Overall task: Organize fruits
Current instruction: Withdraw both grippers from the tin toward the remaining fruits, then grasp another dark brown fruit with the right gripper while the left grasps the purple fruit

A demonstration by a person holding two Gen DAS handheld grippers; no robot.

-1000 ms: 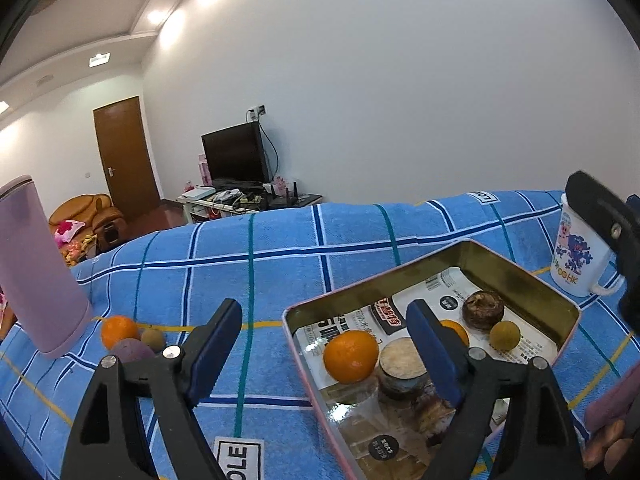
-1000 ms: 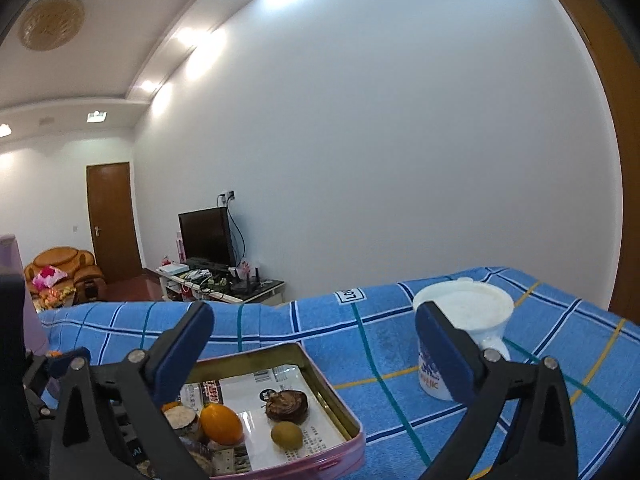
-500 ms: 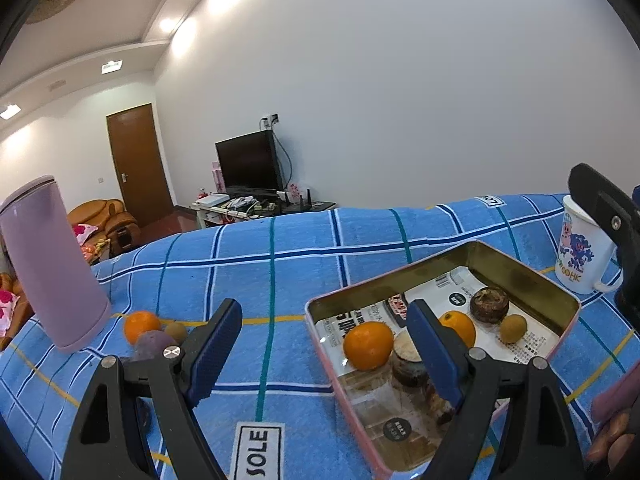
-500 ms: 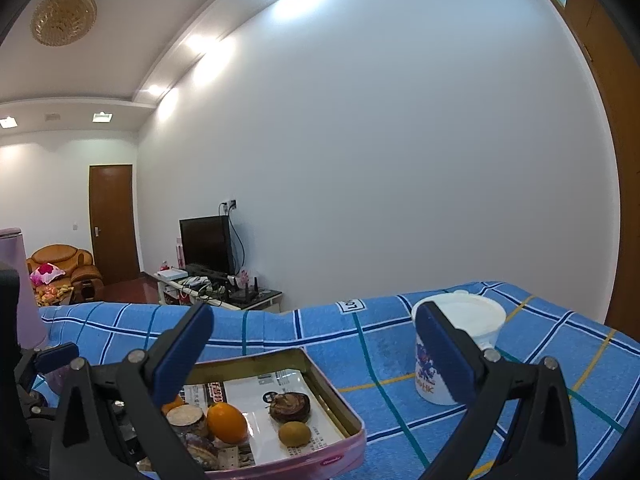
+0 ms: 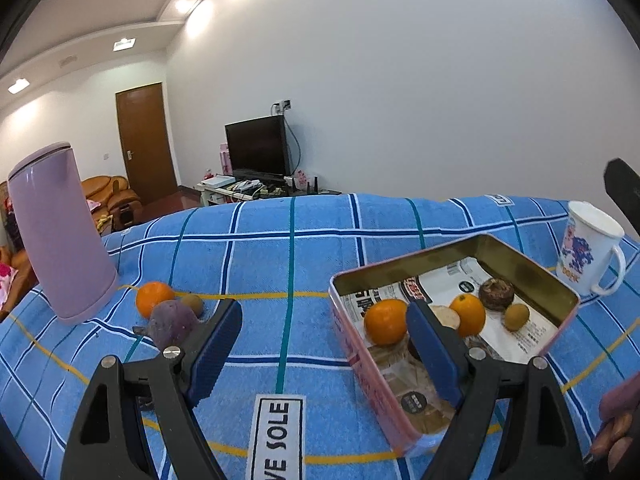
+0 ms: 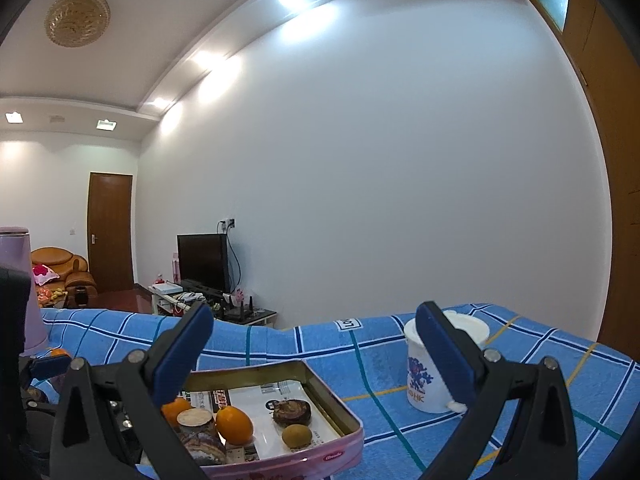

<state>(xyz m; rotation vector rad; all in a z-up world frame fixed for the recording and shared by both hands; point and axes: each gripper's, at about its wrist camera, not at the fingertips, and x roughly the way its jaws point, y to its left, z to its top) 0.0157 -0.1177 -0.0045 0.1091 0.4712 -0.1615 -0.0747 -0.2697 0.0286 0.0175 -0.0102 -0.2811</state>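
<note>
A pink tin tray [image 5: 536, 276] on the blue checked cloth holds two oranges [image 5: 385, 321], a brown round fruit [image 5: 496, 294], a small green-brown fruit [image 5: 516, 316] and a cut piece. Left of it, loose on the cloth, lie an orange [image 5: 154, 297], a purple fruit [image 5: 172, 322] and a small brown fruit [image 5: 192, 302]. My left gripper [image 5: 324, 344] is open and empty, above the cloth between the loose fruits and the tray. My right gripper [image 6: 316, 356] is open and empty, raised over the tray [image 6: 344, 412].
A tall lilac jug [image 5: 60, 232] stands at the left beside the loose fruits. A white mug [image 5: 590, 254] with a blue print stands right of the tray; it also shows in the right wrist view [image 6: 436, 364]. A TV stand and a sofa lie beyond the table.
My left gripper has swung left and back, so the loose fruits and jug sit nearer the middle. My right gripper has tilted upward. Both stay open.
</note>
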